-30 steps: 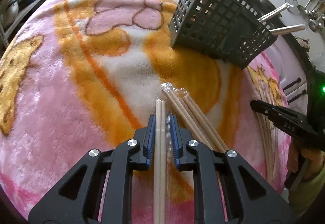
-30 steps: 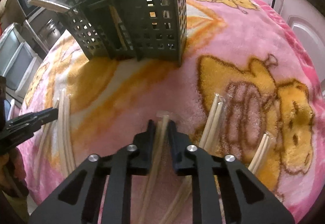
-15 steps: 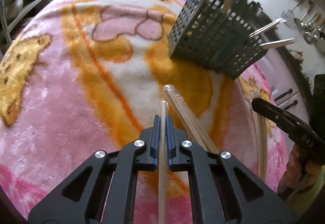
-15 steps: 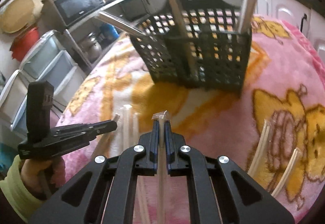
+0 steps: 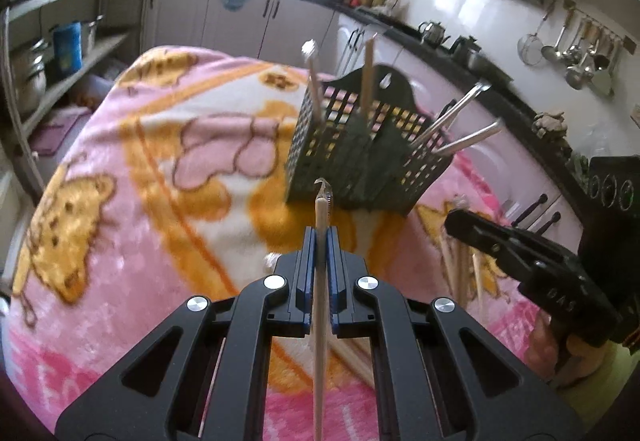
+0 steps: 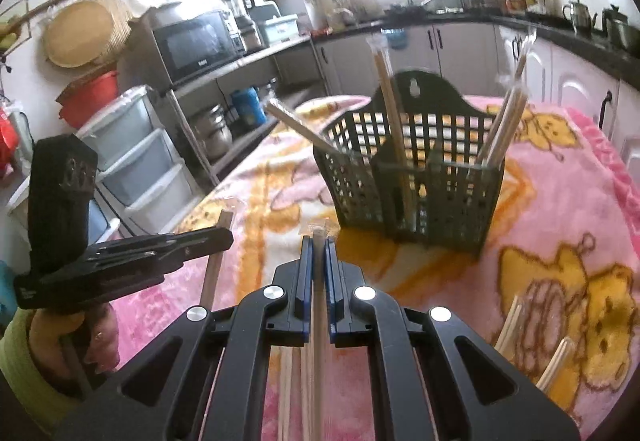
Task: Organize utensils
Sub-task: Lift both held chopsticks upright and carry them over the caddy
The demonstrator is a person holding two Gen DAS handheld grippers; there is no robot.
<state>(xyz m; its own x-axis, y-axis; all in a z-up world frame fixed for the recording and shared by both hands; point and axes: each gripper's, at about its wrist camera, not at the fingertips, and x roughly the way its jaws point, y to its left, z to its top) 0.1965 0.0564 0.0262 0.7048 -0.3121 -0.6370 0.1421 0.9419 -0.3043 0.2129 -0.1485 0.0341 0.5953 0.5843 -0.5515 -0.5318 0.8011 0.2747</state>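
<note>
Above the pink blanket (image 5: 132,225), we hold our left gripper (image 5: 319,241) clamped on a wrapped chopstick pair (image 5: 321,209), our right gripper (image 6: 317,253) clamped on another pair (image 6: 318,241). The basket (image 5: 360,165) stands at twelve o'clock of both.

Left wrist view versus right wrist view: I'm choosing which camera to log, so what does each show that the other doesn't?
Only the left wrist view shows the ladles hanging on the wall and two metal handles leaning out of the caddy.

Only the right wrist view shows the microwave, the plastic drawers, and loose wrapped chopsticks lying on the blanket.

Both show the dark slotted caddy on the pink blanket, and each gripper, left and right, shut on its own wrapped chopstick pair, with the other gripper at the frame's side.
</note>
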